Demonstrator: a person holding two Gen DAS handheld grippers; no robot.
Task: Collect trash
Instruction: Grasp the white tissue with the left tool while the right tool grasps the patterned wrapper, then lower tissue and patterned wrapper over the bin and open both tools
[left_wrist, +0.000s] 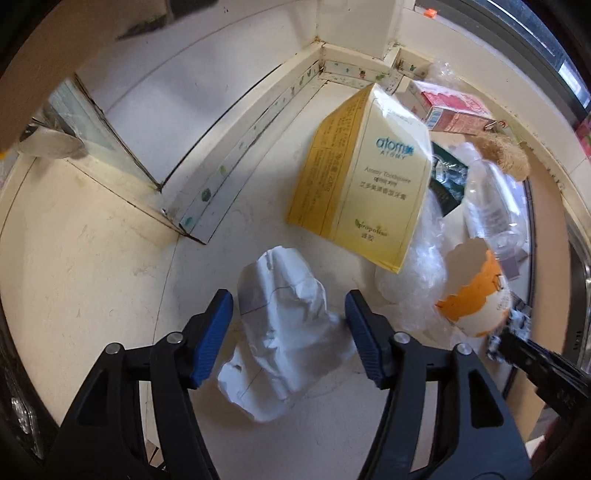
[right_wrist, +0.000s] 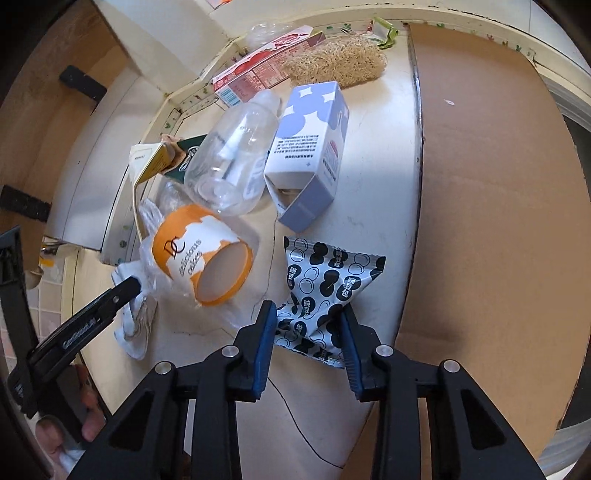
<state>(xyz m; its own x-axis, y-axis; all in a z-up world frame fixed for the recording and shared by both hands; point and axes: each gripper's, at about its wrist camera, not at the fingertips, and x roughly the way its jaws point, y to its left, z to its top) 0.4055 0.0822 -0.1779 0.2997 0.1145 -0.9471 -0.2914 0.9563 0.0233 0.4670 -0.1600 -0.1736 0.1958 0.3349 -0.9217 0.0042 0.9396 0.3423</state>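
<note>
Paper, crumpled and white (left_wrist: 284, 332), lies right between the left tongs' (left_wrist: 288, 336) blue pads on the counter (left_wrist: 92, 258). The jaws stand apart around it, each pad just beside an edge of the wad, with no squeeze showing. The wad's long axis runs from 6 to 12 o'clock in the left wrist view, along the fingers, so the jaws would close across its narrow width.

The right tongs (right_wrist: 308, 347) are pinched on the spotted snack packet (right_wrist: 325, 295), which buckles at its waist between the pads. Its long axis runs from 6 toward 12 o'clock.

Farther out, at 10 o'clock in the right wrist view, lies an orange paper cup (right_wrist: 203, 254) on its side. A clear bottle (right_wrist: 232, 166) sits beyond it at 11, and a blue carton (right_wrist: 310, 151) lies at 12. My judgement: each hand already has its own piece, and only the left grip is unfinished.
</note>
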